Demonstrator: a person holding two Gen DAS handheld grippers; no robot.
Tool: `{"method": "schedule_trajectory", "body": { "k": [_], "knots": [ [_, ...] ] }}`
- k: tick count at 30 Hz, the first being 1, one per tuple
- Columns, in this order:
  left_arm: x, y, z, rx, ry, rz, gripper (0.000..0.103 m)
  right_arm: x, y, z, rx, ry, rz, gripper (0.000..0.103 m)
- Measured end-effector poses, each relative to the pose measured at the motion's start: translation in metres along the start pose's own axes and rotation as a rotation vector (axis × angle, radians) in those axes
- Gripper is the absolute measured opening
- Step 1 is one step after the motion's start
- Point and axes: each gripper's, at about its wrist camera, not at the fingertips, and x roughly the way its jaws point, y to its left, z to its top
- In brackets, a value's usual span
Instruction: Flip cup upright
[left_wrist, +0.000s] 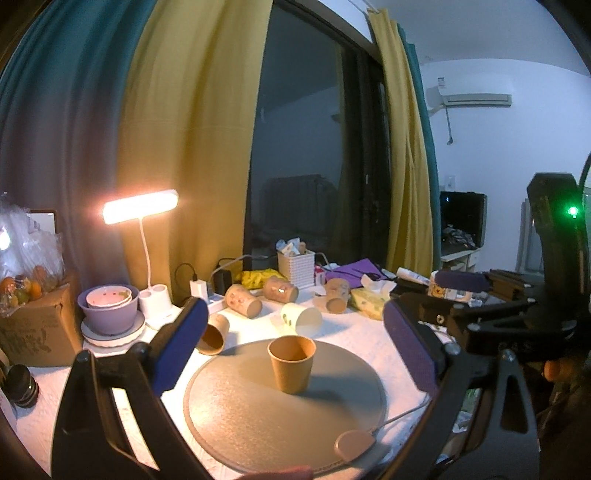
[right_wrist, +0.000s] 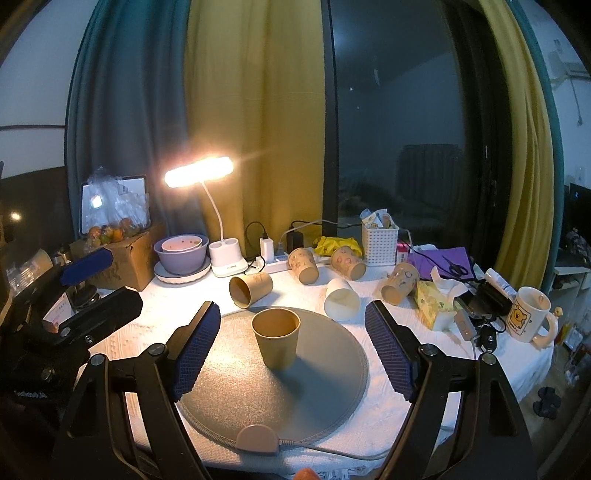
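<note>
A brown paper cup (left_wrist: 291, 363) stands upright, mouth up, on the round grey mat (left_wrist: 258, 424); it also shows in the right wrist view (right_wrist: 276, 338) on the same mat (right_wrist: 236, 391). My left gripper (left_wrist: 295, 339) is open, its blue pads wide apart on either side of the cup and nearer me, not touching it. My right gripper (right_wrist: 291, 343) is open too, pads either side of the cup and apart from it. The right gripper also shows at the right edge of the left wrist view (left_wrist: 480, 295).
Several paper cups lie on their sides behind the mat, including a brown one (right_wrist: 249, 288) and a white one (right_wrist: 341, 299). A lit desk lamp (right_wrist: 221, 221), stacked bowls (right_wrist: 183, 251), a white basket (right_wrist: 380, 243), a tissue box (right_wrist: 432, 302) and a bear mug (right_wrist: 530, 321) crowd the table.
</note>
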Motion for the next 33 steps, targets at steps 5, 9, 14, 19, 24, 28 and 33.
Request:
{"method": "schedule_trajectory", "body": {
  "k": [5, 9, 14, 19, 24, 28, 33],
  "knots": [
    [0.000, 0.002, 0.000, -0.004, -0.004, -0.009, 0.097, 0.000, 0.000, 0.000, 0.000, 0.001, -0.001, 0.083],
    [-0.001, 0.004, 0.000, -0.005, -0.002, -0.009, 0.097, 0.003, -0.001, -0.004, 0.002, 0.005, -0.002, 0.083],
    [0.000, 0.006, -0.001, -0.007, 0.003, -0.014, 0.097, 0.006, -0.002, -0.007, 0.002, 0.009, -0.001, 0.083],
    [-0.001, 0.006, -0.002, -0.008, 0.007, -0.018, 0.097, 0.006, -0.001, -0.008, 0.005, 0.012, -0.003, 0.083],
    [-0.001, 0.006, -0.003, -0.009, 0.008, -0.022, 0.097, 0.006, -0.001, -0.008, 0.004, 0.012, -0.004, 0.083],
    [-0.001, 0.006, -0.004, -0.009, 0.010, -0.025, 0.097, 0.006, -0.001, -0.007, 0.004, 0.013, -0.004, 0.083],
    [0.000, 0.006, -0.004, -0.009, 0.011, -0.027, 0.097, 0.009, 0.000, -0.012, 0.008, 0.019, -0.005, 0.083]
  ]
}}
